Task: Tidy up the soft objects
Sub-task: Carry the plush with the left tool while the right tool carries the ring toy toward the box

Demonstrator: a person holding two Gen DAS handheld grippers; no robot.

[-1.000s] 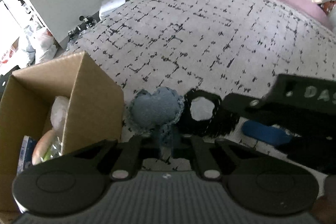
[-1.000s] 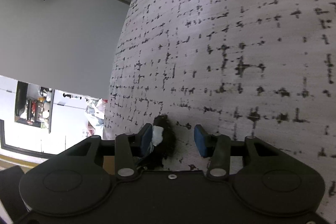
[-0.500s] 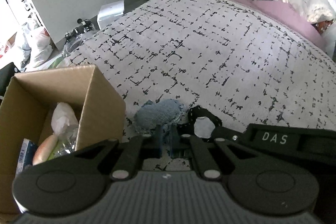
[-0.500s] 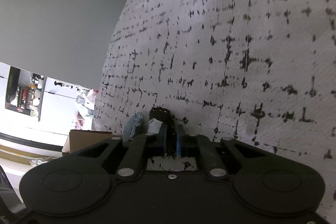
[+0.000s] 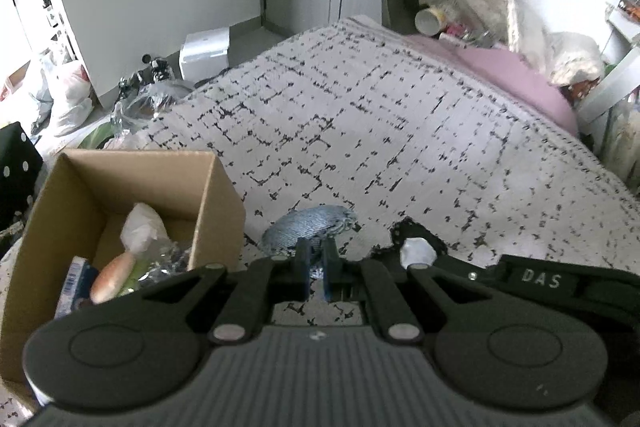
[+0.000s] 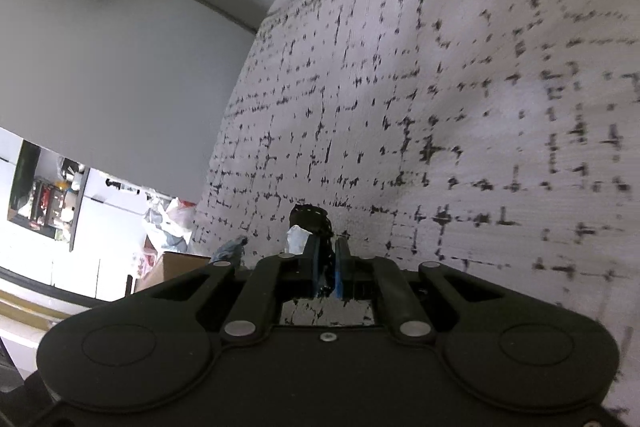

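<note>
- The left gripper (image 5: 316, 261) is clenched on the near edge of a blue denim pad (image 5: 310, 229), a soft, frayed-edged cushion that juts out ahead of its fingertips.
- The right gripper (image 6: 327, 259) is clenched on a black lace-trimmed pad (image 6: 316, 225) with a white centre; its jaws have just been closing, and the pad is pinched between the blue fingertips.
- In the left wrist view, the black lace-trimmed pad sits just to the right of the denim pad, with the right gripper's dark body, lettered "DAS", reaching in from the right edge.
- Just to the left of the left gripper stands an open cardboard box (image 5: 218, 203), near the denim pad. Inside it lie a crumpled white plastic bag (image 5: 140, 231), a peach-coloured rounded item (image 5: 112, 277) and a blue-and-white packet (image 5: 72, 285).
- Beneath and beyond both grippers spreads a bed cover (image 5: 380, 131), pale grey with a broken black grid pattern.
- At the far end of the bed lies a pink pillow (image 5: 512, 75), with jars and bags cluttered behind it.
- Far left, past the box, plastic bags sit on the floor by a white wall.
</note>
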